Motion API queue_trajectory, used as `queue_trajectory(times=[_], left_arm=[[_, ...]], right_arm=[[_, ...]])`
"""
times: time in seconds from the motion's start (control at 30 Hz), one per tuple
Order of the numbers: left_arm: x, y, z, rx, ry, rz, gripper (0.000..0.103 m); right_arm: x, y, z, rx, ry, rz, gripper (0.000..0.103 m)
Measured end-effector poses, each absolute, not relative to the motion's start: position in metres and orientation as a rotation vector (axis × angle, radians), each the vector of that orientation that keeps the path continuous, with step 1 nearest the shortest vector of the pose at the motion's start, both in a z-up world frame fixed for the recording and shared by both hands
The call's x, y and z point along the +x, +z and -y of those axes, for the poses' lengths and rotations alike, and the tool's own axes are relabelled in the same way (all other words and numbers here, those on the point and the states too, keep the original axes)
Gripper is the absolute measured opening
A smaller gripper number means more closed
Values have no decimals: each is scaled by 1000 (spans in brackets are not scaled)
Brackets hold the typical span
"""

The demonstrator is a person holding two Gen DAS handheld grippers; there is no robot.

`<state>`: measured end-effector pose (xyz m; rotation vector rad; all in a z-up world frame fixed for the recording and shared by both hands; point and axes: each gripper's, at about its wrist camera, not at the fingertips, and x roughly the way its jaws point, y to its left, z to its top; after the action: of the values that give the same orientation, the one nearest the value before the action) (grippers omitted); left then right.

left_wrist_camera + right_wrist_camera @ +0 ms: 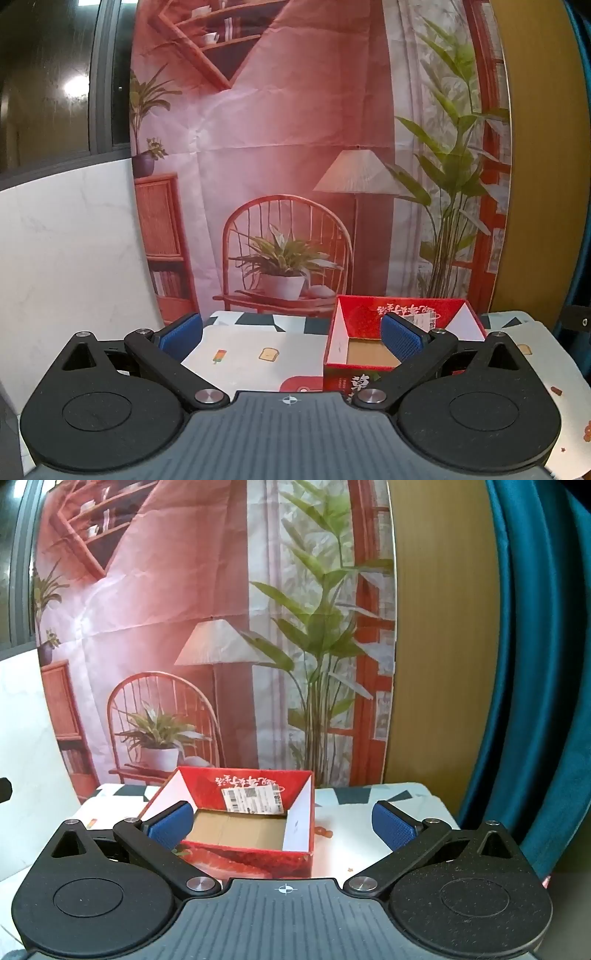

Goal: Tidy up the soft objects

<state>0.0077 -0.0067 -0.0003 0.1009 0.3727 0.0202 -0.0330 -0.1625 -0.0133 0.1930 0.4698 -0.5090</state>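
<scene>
Here both the left gripper (291,334) and right gripper (282,821) hold their jaws wide and empty, the open red box (243,821) sitting on the counter (240,347) just beyond them, likely ready to receive soft things, none visible.

A staged indoor recording corner, arranged to resemble a home, is being shown. A living room is being imitated by a creased printed backdrop (295,147) on which a chair, a lamp, shelves and potted plants are depicted. A small table (240,343) covered with a patterned cloth is being set in front of it. The backdrop is being flanked by a white marble-look wall panel (66,251), a dark window (44,81), a plain wooden panel (443,627) and a teal curtain (535,664).
</scene>
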Motion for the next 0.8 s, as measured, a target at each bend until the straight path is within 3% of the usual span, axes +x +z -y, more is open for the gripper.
queue_trajectory(times=[0.8], left_arm=[[14, -7, 8, 85, -8, -401, 103]], right_arm=[[-26, -17, 168, 191, -508, -493, 103]])
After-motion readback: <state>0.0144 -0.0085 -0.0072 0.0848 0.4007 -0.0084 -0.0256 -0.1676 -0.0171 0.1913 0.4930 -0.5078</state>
